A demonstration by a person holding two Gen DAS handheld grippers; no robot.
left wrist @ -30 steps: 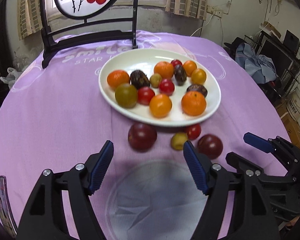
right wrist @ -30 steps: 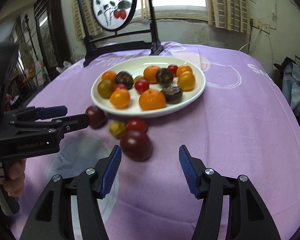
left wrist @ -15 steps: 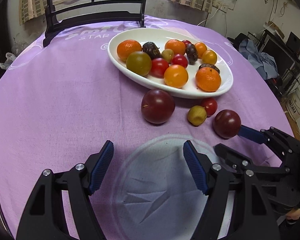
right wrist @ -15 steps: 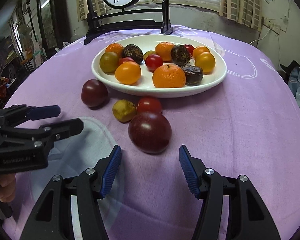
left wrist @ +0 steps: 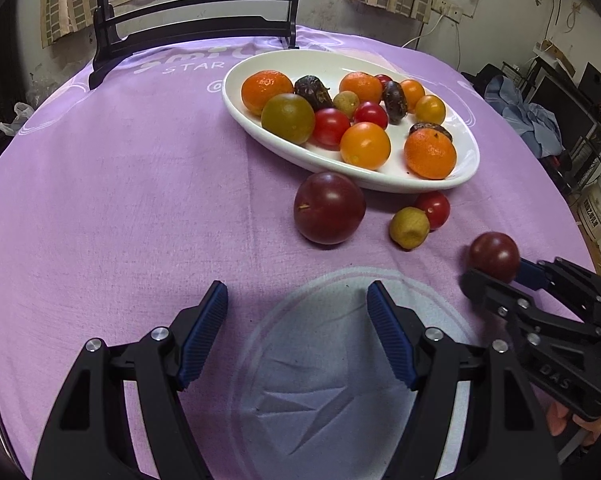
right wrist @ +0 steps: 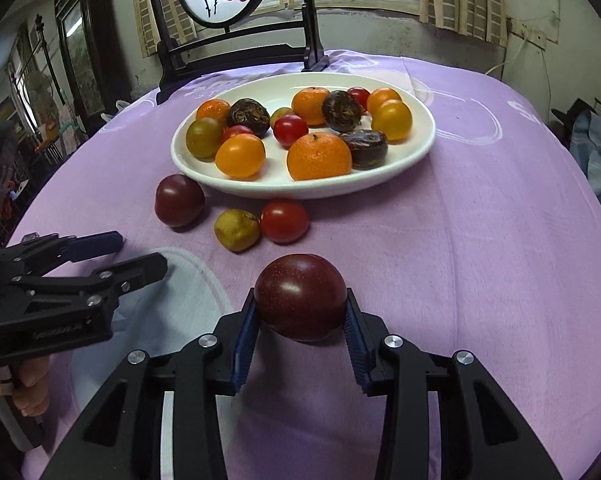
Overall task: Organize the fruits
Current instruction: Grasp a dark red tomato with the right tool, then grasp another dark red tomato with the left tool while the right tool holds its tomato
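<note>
Right wrist view: the right gripper [right wrist: 300, 320] closes its fingers [right wrist: 244, 336] on a dark plum [right wrist: 300, 296].
Left gripper [left wrist: 296, 336] waits open and empty; the plum probably goes to the white plate [right wrist: 416, 148] with the other fruit.

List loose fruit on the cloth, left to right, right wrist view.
Dark plum by the plate → yellow-green fruit → red tomato; the dark plum between the right gripper's closing jaws overlaps it sideways.

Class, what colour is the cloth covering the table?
The cloth is purple; the right wrist view shows it best.

Soft window daylight; sharp, fisheye-bent, vignetted edges.
</note>
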